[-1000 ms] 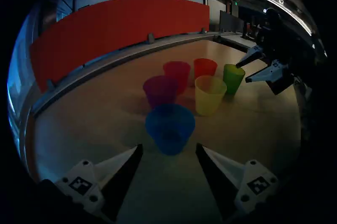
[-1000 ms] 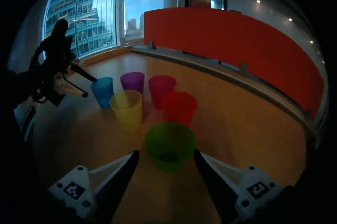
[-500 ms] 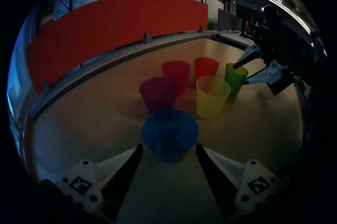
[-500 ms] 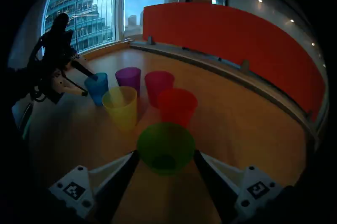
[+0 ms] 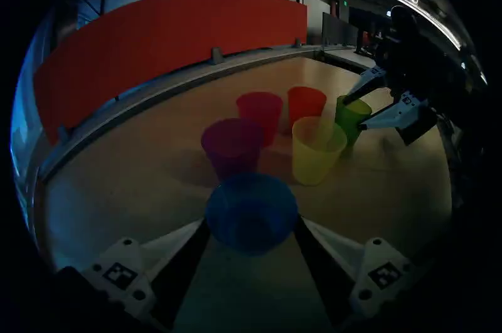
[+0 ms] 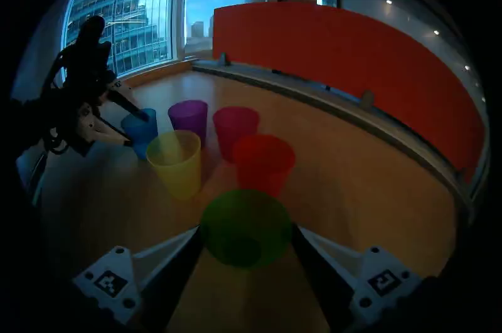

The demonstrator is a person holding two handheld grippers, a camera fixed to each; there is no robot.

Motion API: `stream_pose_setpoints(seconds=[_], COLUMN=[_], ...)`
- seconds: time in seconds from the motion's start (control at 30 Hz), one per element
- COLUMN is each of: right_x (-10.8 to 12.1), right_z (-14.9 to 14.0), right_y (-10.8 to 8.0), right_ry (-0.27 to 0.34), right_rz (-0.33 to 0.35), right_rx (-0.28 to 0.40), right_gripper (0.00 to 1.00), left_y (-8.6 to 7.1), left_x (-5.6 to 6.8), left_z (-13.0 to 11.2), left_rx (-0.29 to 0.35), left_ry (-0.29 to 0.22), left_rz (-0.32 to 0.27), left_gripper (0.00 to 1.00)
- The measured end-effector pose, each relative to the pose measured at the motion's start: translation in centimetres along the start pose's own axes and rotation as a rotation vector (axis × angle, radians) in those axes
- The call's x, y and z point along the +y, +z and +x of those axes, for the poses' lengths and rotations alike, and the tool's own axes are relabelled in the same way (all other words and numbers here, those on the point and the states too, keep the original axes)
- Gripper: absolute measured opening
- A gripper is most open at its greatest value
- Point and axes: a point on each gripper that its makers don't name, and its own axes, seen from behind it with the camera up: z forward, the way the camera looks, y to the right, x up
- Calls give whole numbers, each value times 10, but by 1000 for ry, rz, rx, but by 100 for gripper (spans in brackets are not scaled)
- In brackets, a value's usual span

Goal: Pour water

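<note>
On desk [image 5: 157,163], your wide left tongs [image 5: 250,222] straddle translucent blue plastic cup [image 5: 251,207], wide right tongs [image 6: 246,228] straddle translucent green plastic cup [image 6: 246,223]: pre-grasp for pouring.

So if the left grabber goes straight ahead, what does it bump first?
The blue cup. It stands between the open fingers of the left gripper, so it would meet the cup almost at once. The purple cup waits behind it, though depth is hard to judge.
</note>
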Motion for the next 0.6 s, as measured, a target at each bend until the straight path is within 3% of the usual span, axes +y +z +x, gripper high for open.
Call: stream_pose_setpoints(seconds=[0.4,0.47,0.6], right_x=[0,0,0], right_z=[0,0,2], right_y=[2,1,0], right_ry=[-2,-3,-5], right_rz=[3,2,0], right_rx=[0,1,4], right_gripper=[100,100,100], left_y=[5,5,5], left_x=[0,0,0], left_z=[5,5,5], left_rx=[4,-1,-5], left_ry=[-18,-18,-16], left_rz=[-2,-1,3], left_gripper=[93,87,87])
